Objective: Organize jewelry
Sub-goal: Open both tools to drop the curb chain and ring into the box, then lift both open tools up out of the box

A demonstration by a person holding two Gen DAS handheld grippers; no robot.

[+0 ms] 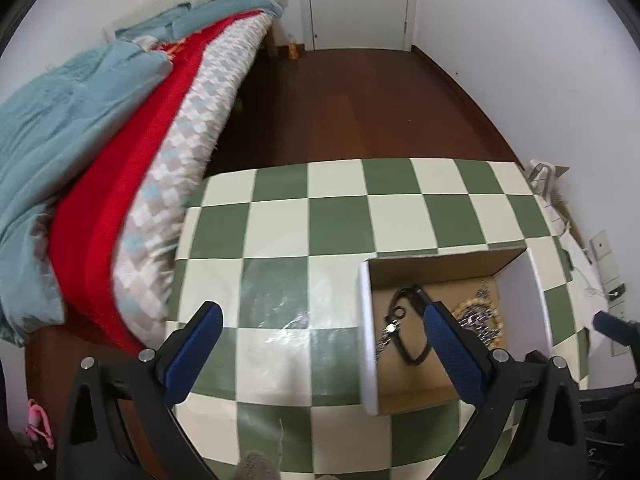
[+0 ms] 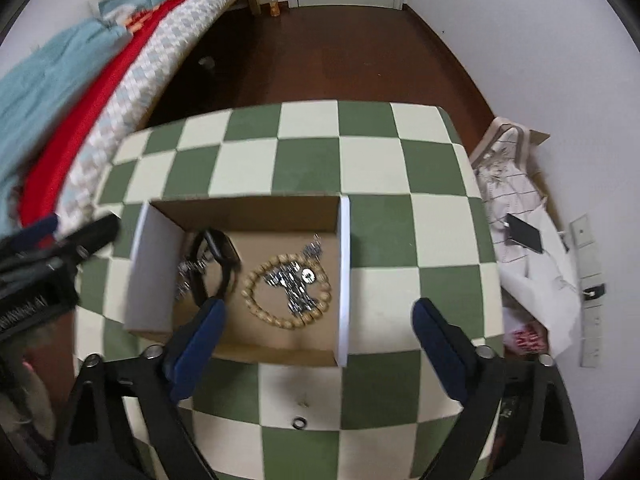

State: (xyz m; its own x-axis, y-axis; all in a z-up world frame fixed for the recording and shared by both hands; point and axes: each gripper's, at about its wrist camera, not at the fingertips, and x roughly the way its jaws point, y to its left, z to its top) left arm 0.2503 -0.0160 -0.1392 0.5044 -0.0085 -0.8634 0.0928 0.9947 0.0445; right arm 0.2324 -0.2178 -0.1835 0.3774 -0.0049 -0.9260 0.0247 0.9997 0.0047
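An open cardboard box (image 2: pixel 160 280) with white sides sits on the green-and-cream checkered table (image 2: pixel 384 248). Inside lie a black watch (image 2: pixel 224 256), a silver chain (image 2: pixel 186 272), a beige bead bracelet (image 2: pixel 256 304) and a silver sparkly piece (image 2: pixel 296 284). A small black ring (image 2: pixel 299 423) lies on the table in front of the box. My right gripper (image 2: pixel 316 332) is open above the box's near edge. My left gripper (image 1: pixel 322 338) is open, left of the box (image 1: pixel 367 340); the watch (image 1: pixel 412 300) and beads (image 1: pixel 486 320) show there too.
A bed with teal, red and patterned blankets (image 1: pixel 120 160) runs along the left. Dark wood floor (image 1: pixel 340 100) and a white door (image 1: pixel 356 0) lie beyond the table. Clutter of cloth and paper with a black phone (image 2: pixel 524 236) lies on the right by the wall.
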